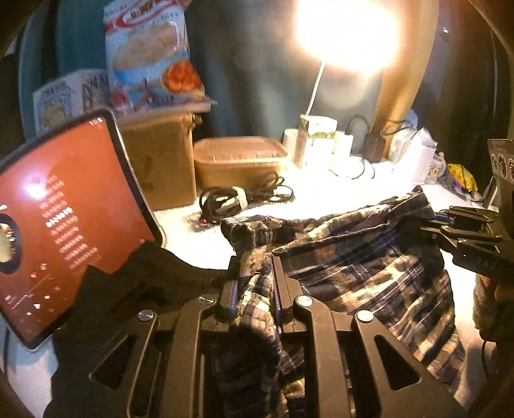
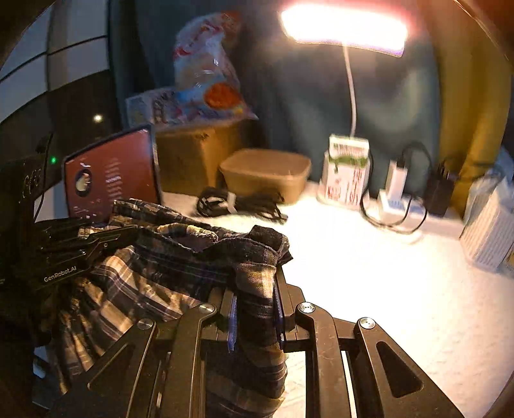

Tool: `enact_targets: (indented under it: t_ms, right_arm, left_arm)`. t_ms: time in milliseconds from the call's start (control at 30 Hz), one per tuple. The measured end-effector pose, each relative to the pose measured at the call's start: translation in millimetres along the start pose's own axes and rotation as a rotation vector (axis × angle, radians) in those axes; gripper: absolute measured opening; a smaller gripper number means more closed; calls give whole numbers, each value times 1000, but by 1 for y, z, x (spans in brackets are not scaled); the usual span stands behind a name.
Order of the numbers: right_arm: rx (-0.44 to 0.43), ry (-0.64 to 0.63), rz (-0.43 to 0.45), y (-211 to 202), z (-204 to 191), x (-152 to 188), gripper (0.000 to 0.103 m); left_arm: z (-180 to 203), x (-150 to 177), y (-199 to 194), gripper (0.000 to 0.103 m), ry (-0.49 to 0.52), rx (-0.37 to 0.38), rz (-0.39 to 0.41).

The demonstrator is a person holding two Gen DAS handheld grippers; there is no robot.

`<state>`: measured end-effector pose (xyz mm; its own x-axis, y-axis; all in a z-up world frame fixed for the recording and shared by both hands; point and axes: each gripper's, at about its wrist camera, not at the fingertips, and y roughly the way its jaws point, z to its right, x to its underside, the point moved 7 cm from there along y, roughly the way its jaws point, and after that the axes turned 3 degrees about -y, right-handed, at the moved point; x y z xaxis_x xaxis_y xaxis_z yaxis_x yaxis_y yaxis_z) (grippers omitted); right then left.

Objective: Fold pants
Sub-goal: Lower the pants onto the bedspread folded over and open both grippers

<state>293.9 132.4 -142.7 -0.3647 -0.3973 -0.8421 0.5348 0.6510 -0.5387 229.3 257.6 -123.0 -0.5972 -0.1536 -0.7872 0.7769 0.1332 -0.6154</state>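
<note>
Dark plaid pants [image 1: 363, 257] hang stretched between my two grippers above a white table [image 2: 369, 273]. My left gripper [image 1: 255, 270] is shut on one bunched corner of the pants. My right gripper [image 2: 255, 289] is shut on the other corner of the pants [image 2: 154, 257]. The right gripper also shows at the right edge of the left wrist view [image 1: 427, 222], and the left gripper at the left edge of the right wrist view [image 2: 96, 231]. The cloth sags between them and its lower part drapes out of sight.
A tablet with a red screen [image 1: 64, 218] stands at the left. Behind are a cardboard box [image 1: 160, 160], a lidded tub [image 1: 241, 160], coiled black cables [image 1: 244, 196], a lit desk lamp [image 2: 343, 29], a carton [image 2: 347, 170] and chargers [image 2: 437, 189].
</note>
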Motion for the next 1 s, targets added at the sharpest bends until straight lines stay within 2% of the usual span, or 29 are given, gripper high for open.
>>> enact_targets:
  t_ms: [300,433,467,500,567,800,1000]
  right_arm:
    - [-50,101,-113,53,25,23,18]
    - [-64,131,-143,65,31,29,19]
    - [-61,144,-150,67,34,29,25]
    - [-47,151,-155,69,37,29,39]
    - [-17,185,-163,71,47,30,55]
    - [45,193,-163,57,56,30,59]
    - [117,212,-159,28,68,27,59]
  left_arm:
    - [-12,11,37,22,-66,-5,-85]
    - [-19,12,41,33,-103,-10,-101]
    - [-22,12,43,38,-113,-17,-103]
    - [-24,11,43,40,-121,-20,-103]
    - [-29,11,43,48,-139,-27,-108]
    - [-36,1,24,52,-172,-42,-86]
    - [-39,-9,-13,53,-204,-67,-1]
